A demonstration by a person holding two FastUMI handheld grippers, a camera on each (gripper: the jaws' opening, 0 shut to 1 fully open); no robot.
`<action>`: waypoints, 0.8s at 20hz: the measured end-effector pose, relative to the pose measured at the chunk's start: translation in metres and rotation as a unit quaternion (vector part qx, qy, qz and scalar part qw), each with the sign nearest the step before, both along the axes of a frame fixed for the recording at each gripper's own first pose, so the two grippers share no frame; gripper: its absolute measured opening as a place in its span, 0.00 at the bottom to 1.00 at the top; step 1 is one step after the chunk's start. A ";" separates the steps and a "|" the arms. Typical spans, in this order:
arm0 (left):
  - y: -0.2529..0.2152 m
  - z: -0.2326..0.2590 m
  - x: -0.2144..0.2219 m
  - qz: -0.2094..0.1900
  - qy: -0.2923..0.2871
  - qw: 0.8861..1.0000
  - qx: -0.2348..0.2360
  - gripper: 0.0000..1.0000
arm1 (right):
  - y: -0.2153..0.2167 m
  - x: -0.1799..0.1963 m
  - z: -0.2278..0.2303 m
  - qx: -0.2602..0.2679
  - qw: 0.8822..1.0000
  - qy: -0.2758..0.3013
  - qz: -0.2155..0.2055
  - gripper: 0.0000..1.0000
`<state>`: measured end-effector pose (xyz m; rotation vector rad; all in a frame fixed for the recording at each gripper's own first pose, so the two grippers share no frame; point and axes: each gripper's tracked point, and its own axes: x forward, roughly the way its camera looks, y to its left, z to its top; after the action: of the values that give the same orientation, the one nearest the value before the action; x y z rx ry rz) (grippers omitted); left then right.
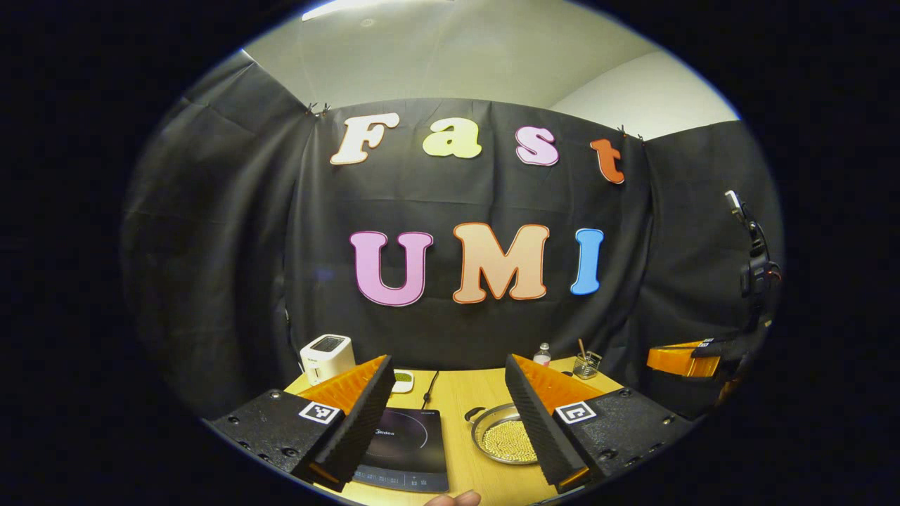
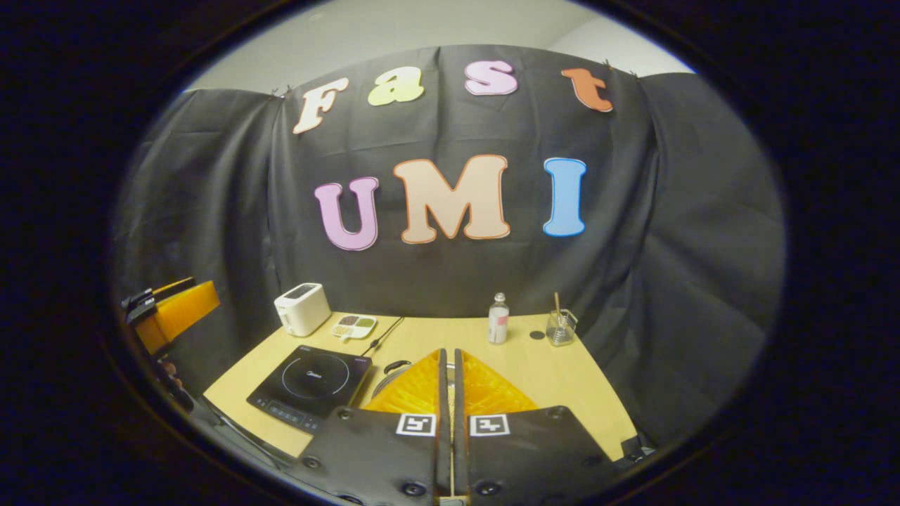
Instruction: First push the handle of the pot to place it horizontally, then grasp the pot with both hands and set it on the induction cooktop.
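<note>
Left gripper view is showing the left gripper point(image 1: 446, 414) hovering wide open above the round steel pot point(image 1: 500, 434) beside the black induction cooktop point(image 1: 404, 450), while the right gripper point(image 2: 450, 393), fingers nearly closed and empty, should be nudging its handle gently sideways.

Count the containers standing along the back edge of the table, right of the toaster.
3: a divided dish beside the toaster, a small bottle mid-table, and a glass jar holding a stick, far right. Others may hide behind the right tool.

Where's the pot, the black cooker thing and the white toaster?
pot point(image 1: 503, 439), left gripper view, its bead-covered bottom.
induction cooktop point(image 2: 315, 376), right gripper view, its round ring.
toaster point(image 2: 302, 309), right gripper view, its front side.
</note>
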<state>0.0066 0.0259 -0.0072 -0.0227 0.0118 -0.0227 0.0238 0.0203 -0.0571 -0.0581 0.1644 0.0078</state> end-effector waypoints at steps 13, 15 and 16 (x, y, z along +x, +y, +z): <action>-0.007 -0.022 0.036 0.054 0.048 0.997 0.003 0.99 | -0.028 0.042 -0.079 0.031 0.993 0.097 0.052 0.03; -0.014 -0.024 0.041 0.065 0.058 0.996 0.004 0.96 | -0.034 0.049 -0.094 0.035 0.991 0.114 0.064 0.02; -0.018 -0.025 0.043 0.068 0.062 0.996 0.007 0.92 | -0.036 0.052 -0.102 0.035 0.989 0.122 0.071 0.03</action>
<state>0.0498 0.0082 -0.0320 -0.0107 0.1337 0.1159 0.0761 -0.0154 -0.1594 0.0011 0.4050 0.1639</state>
